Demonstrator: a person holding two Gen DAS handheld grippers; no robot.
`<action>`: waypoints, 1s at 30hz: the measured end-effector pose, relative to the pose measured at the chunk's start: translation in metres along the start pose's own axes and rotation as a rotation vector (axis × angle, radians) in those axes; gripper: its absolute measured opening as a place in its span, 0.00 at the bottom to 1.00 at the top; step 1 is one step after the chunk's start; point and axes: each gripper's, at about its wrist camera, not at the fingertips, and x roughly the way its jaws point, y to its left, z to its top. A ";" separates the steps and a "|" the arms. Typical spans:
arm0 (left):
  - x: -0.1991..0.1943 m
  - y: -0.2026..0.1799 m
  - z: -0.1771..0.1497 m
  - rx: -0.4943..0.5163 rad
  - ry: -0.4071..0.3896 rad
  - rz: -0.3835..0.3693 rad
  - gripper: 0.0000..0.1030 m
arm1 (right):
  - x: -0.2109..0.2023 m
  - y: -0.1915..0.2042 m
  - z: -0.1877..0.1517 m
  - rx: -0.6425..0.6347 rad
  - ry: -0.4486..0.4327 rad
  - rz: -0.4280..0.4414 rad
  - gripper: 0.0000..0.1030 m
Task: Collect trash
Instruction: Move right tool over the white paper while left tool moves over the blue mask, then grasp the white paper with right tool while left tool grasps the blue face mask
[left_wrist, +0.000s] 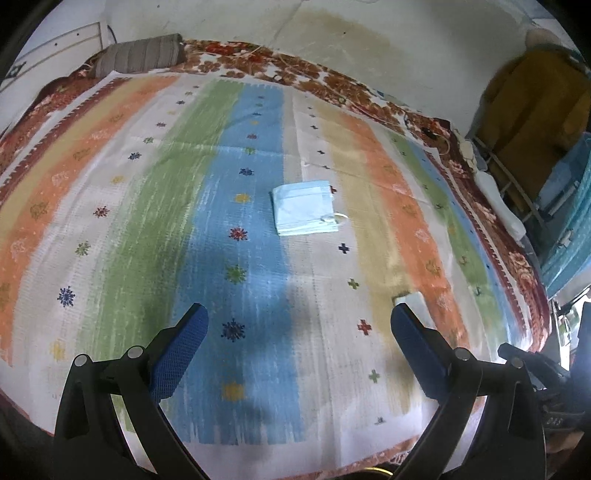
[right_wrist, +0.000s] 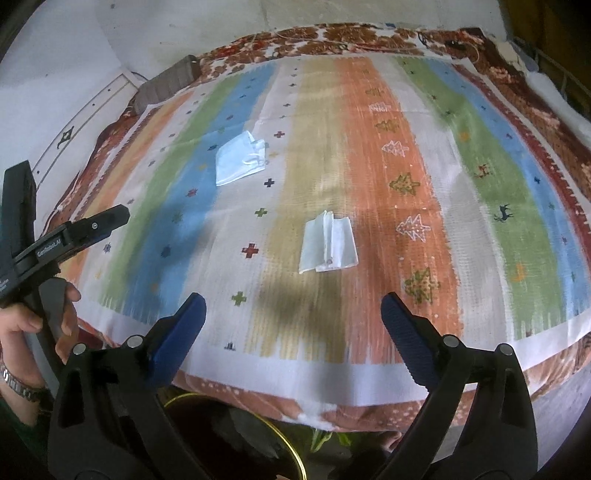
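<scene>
Trash here is two flat scraps on the bedspread. In the left wrist view, the pale blue folded mask lies at twelve o'clock from the left hand-held gripper, well apart, jaws wide and empty; only a corner of the second scrap peeks past its right finger. The right wrist view shows that white folded paper whole, at twelve o'clock from the wide, empty right hand-held gripper, the mask at eleven. This looks like the approach: next, lower over a scrap and pinch its raised fold.
</scene>
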 end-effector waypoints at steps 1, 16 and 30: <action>0.002 0.001 0.001 -0.001 -0.001 0.000 0.94 | 0.004 -0.001 0.002 0.006 0.005 -0.001 0.85; 0.043 0.009 0.028 0.007 0.028 -0.035 0.93 | 0.054 -0.018 0.024 0.032 0.065 -0.009 0.70; 0.094 0.037 0.061 -0.069 0.069 -0.031 0.82 | 0.100 -0.039 0.042 0.056 0.135 -0.028 0.54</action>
